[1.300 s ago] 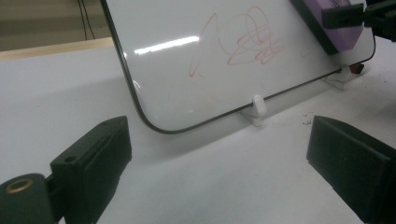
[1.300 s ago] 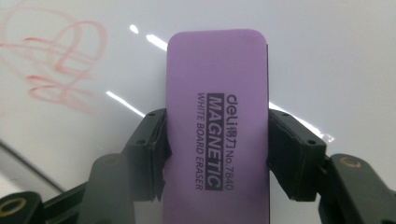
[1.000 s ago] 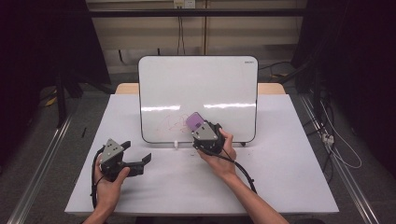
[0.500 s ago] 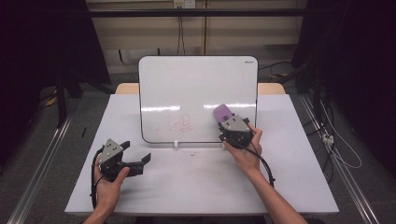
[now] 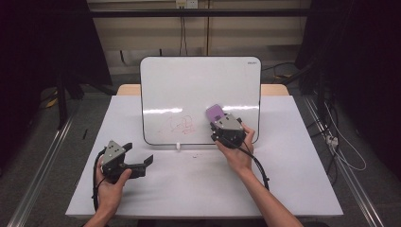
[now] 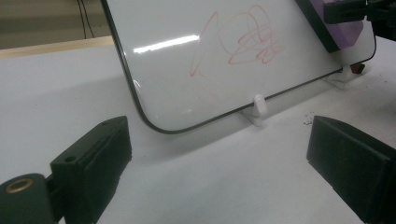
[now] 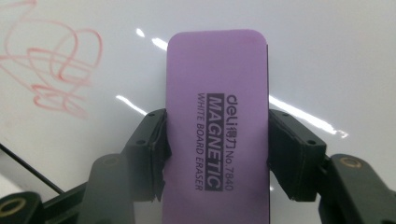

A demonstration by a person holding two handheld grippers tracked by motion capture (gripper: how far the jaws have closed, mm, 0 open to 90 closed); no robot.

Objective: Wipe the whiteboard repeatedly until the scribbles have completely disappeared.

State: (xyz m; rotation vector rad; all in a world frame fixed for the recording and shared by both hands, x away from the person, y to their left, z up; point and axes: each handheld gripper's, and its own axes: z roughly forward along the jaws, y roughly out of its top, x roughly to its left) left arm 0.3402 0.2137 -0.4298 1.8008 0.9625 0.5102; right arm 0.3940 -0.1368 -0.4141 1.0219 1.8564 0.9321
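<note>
The right gripper (image 5: 218,119) has its jaws clenched on the purple eraser (image 7: 217,112), presumably to wipe the whiteboard's (image 5: 198,80) red scribble (image 5: 178,125); the left gripper (image 5: 142,163) rests on the desk (image 5: 189,189), jaws released

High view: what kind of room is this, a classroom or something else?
Probably a lab or recording workshop, not a classroom. A small white dry-erase board stands alone on a plain white table, loose black cables trail over the grey floor, and dark curtains hang at both sides.
</note>
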